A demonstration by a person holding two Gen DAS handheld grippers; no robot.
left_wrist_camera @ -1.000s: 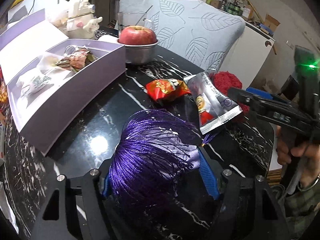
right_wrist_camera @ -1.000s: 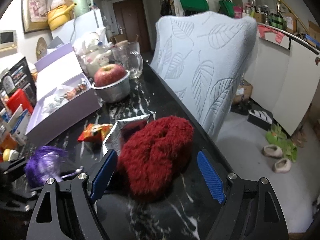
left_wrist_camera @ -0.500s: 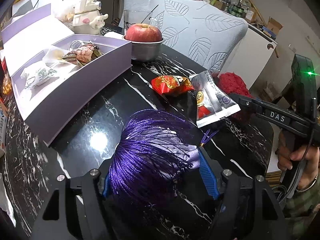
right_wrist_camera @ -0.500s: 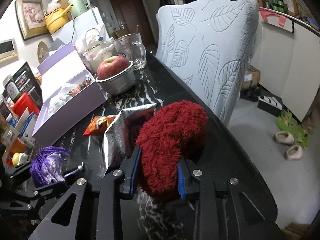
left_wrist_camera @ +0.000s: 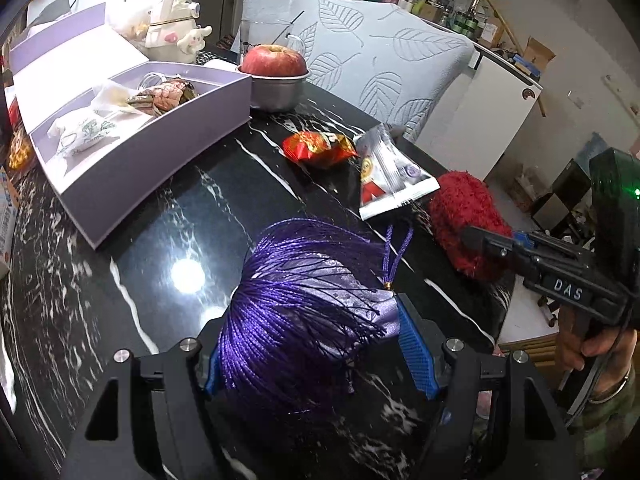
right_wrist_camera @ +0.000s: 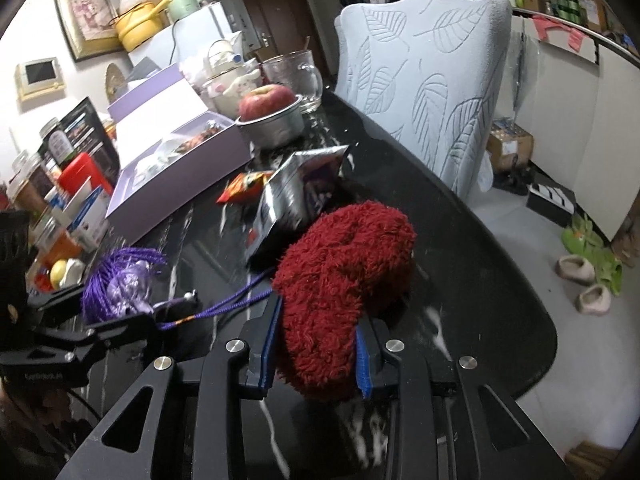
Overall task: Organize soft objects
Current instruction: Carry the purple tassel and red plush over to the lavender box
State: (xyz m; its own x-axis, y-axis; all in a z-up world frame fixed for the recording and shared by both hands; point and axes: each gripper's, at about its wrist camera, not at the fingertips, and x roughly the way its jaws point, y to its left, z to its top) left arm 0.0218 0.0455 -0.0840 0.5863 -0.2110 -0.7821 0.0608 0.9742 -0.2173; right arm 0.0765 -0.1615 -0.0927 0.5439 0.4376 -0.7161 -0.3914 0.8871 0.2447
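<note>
Packets number two on the black marble table (left_wrist_camera: 132, 248), and soft things two as well, one per gripper. At far left lies one open lilac box (left_wrist_camera: 160, 152) with wrapped bits in its compartments; just beyond its corner stands one metal bowl (left_wrist_camera: 278, 90) with one apple (left_wrist_camera: 274, 60) in it. Nearer, the left gripper (left_wrist_camera: 316, 352) pinches the purple tassel pouch (left_wrist_camera: 304, 308) between its blue pads, low over the table, its cord trailing forward. Between that pouch and the box only bare tabletop shows. Further right lie a red snack packet (left_wrist_camera: 318, 148) and a silver packet (left_wrist_camera: 390, 176), the latter's edge just beside the red fuzzy bundle (right_wrist_camera: 344, 276). The right gripper (right_wrist_camera: 316, 356) squeezes that bundle from both sides; a second ago its jaws stood wide around it, and they have closed since. The bundle now sits nearer the table's right edge, clear of the silver packet that overlapped it before.
</note>
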